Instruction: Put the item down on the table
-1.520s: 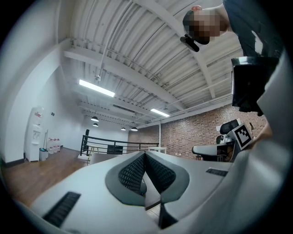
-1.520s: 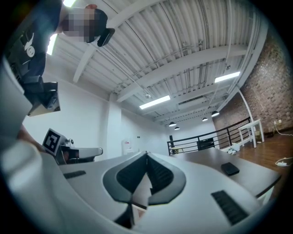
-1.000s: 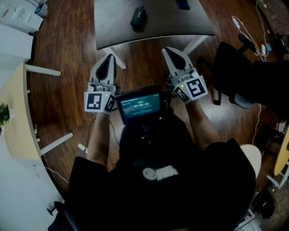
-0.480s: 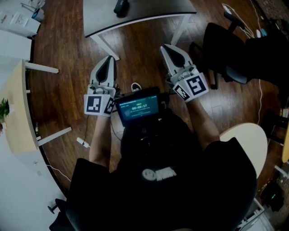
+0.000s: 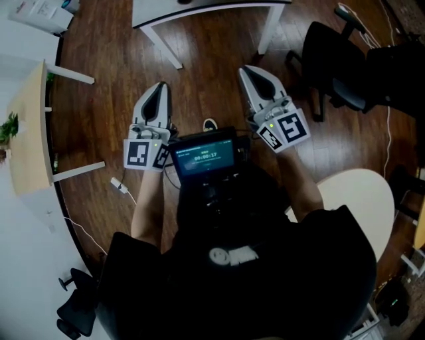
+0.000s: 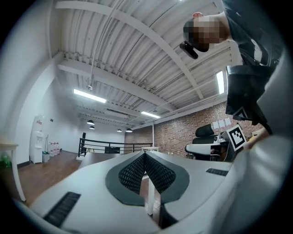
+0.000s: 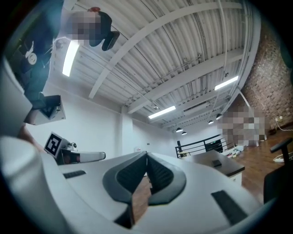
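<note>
The person stands on the wood floor (image 5: 212, 73), back from the table (image 5: 212, 5), with a gripper in each hand held out in front of the chest. Both grippers hang over bare floor, not over the tabletop.

The left gripper (image 5: 160, 87) points toward the table's near edge. Its jaws are pressed fully together, the ribbed pads meeting in a single seam, and they have hold of nothing. The right gripper (image 5: 249, 72) is the same: jaws tight together, nothing gripped. The two sit about level with each other and apart, with a lit screen (image 5: 204, 157) on the person's chest between their marker cubes.

No item is in either claw. Seen from the right gripper's side, the table's dark top carries a small dark flat thing (image 7: 216, 163) lying on it. It is too small to make out, and I cannot tell whether it is the item meant.

A black chair (image 5: 335, 63) stands on the floor off the table's right corner, close to its white leg. Along the left side of the room runs a pale wooden desk (image 5: 30, 133) with a green plant (image 5: 8, 126) at its outer edge. A cream round top (image 5: 362, 199) sits just behind the person's right elbow. A white cable (image 5: 119, 186) lies on the floor beside the left forearm.
</note>
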The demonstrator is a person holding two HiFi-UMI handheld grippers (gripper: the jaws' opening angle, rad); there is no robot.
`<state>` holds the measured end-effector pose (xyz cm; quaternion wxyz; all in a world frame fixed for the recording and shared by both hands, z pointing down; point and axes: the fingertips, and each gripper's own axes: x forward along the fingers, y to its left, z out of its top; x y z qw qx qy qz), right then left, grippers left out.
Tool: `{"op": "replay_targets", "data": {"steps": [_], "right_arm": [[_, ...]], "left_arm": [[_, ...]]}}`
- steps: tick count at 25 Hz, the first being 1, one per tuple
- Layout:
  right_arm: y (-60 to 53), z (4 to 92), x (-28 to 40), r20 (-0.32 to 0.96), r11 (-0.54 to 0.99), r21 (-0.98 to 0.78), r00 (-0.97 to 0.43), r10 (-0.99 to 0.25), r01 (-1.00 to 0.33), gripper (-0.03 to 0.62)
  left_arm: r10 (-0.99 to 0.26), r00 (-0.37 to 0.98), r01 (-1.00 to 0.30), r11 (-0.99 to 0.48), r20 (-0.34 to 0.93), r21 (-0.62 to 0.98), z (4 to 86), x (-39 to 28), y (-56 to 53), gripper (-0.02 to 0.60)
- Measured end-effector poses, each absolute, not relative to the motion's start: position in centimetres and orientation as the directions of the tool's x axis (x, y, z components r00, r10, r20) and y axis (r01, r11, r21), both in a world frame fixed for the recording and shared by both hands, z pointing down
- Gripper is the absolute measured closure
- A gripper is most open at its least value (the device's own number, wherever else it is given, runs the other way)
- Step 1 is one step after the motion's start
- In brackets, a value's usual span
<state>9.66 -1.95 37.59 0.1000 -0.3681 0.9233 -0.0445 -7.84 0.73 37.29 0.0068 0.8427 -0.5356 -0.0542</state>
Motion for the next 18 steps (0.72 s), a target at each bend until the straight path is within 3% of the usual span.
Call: {"op": "replay_targets", "data": {"steps": [6,18], "right_arm": [[-0.1,36.7,9.2,-0.179,0.732,-0.191,-0.71,-0.681,-0.654,0.591],[4.8,39.9,7.5,-0.098,0.727,-0.219,-0.726,-0.68,-0.651,0.591]], "left_arm": [[-0.918,0.384,-0.914,-0.393,-0.094,0.098,36.0,-8.1,3.1,0.581],[-0.914,0.403,-0.903,-0.405,-0.043,0.147,38.8,-8.4,7.0,0.581]]}}
